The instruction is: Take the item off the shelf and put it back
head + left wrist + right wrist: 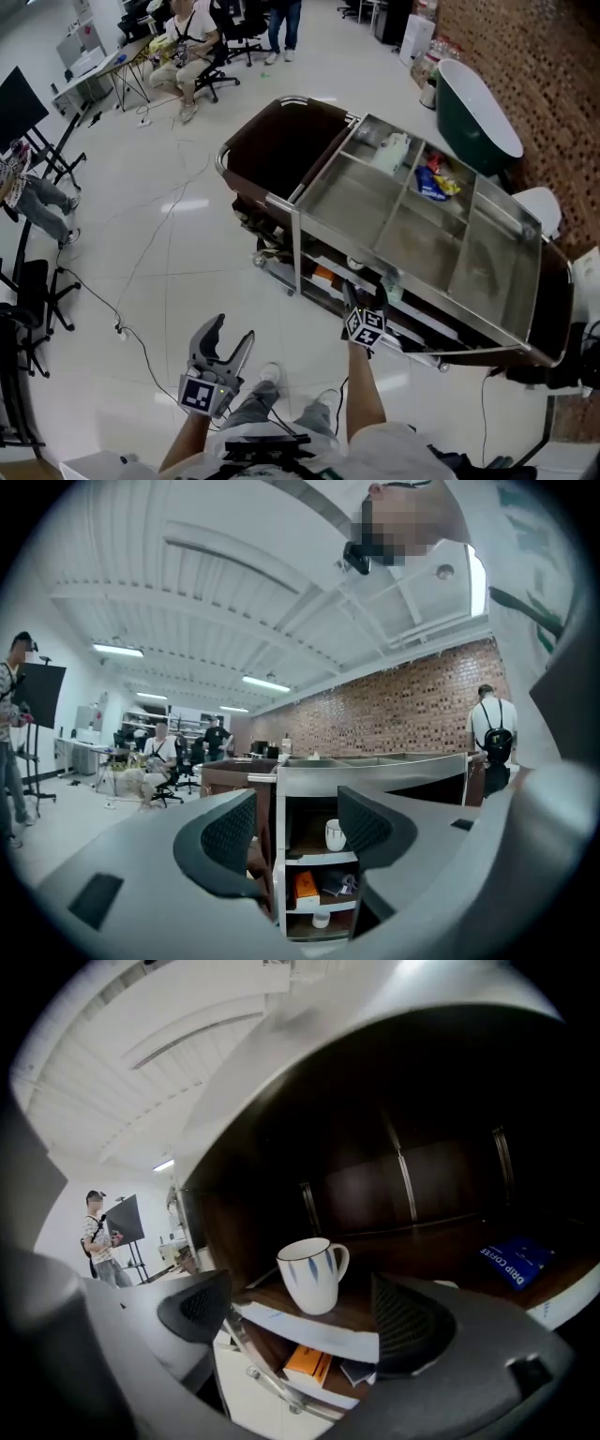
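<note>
A white mug point(311, 1274) with blue leaf marks stands upright on the dark wooden shelf point(431, 1251) of a steel-topped cart point(375, 211). My right gripper point(300, 1318) is open in front of it. The fingers point(199, 1305) flank the mug without touching it. In the head view the right gripper point(364, 302) is at the cart's shelf opening. My left gripper point(223, 343) hangs open and empty over the floor, well back from the cart. In the left gripper view that gripper point(295, 832) frames the distant mug point(335, 834) on the cart's top shelf.
A blue drip-coffee packet point(511, 1260) lies further right on the same shelf. An orange box point(307, 1363) sits on the shelf below. The cart's steel trays hold a bottle point(392, 150) and snack packs point(433, 178). A green tub point(478, 112) stands behind; cables point(131, 281) cross the floor.
</note>
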Demonstrator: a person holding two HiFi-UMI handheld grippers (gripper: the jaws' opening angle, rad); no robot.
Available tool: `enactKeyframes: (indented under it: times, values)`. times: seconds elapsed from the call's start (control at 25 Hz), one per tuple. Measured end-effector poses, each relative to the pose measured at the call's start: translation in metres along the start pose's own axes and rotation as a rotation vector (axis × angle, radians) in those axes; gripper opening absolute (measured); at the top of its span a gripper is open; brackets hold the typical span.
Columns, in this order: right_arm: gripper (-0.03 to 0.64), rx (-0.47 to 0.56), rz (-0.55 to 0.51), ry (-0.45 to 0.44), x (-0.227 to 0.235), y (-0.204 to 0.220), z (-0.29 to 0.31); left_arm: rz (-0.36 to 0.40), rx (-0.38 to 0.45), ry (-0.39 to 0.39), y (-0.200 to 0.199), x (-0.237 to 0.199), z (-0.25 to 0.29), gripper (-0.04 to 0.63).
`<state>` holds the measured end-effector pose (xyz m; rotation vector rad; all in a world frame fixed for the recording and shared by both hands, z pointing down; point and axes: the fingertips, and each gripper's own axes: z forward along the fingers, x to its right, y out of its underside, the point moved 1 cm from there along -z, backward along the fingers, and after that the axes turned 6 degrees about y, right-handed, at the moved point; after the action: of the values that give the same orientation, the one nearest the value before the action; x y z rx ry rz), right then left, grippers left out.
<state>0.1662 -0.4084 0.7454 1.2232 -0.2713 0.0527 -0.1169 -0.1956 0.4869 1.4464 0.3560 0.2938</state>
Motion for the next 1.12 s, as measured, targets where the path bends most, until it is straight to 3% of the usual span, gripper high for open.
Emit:
enactKeyframes:
  times: [0.16, 0.28, 0.44, 0.56, 0.72, 0.84, 1.12]
  values:
    - [0.494, -0.035, 0.0, -0.094, -0.01, -0.001, -0.062, 0.002, 0.025, 0.025, -0.004, 0.008, 0.005, 0.267]
    - [0.494, 0.004, -0.017, -0.127, -0.012, -0.021, -0.122, 0.009, 0.022, 0.056, 0.001, 0.011, 0.011, 0.267]
    - [0.491, 0.058, -0.09, -0.149, -0.009, -0.059, -0.201, 0.074, 0.071, 0.104, 0.002, 0.012, 0.024, 0.267]
    - [0.491, 0.153, -0.138, -0.112, 0.0, -0.097, -0.257, 0.078, 0.105, 0.149, -0.008, 0.029, 0.033, 0.267]
    - [0.491, 0.315, -0.128, -0.028, 0.009, -0.145, -0.313, 0.098, 0.121, 0.215, -0.012, 0.055, 0.038, 0.267]
    - [0.491, 0.394, -0.135, -0.021, 0.002, -0.177, -0.342, 0.117, 0.118, 0.259, -0.014, 0.073, 0.038, 0.267]
    - [0.486, 0.464, -0.215, -0.006, -0.014, -0.223, -0.374, 0.158, 0.137, 0.279, -0.022, 0.087, 0.027, 0.267]
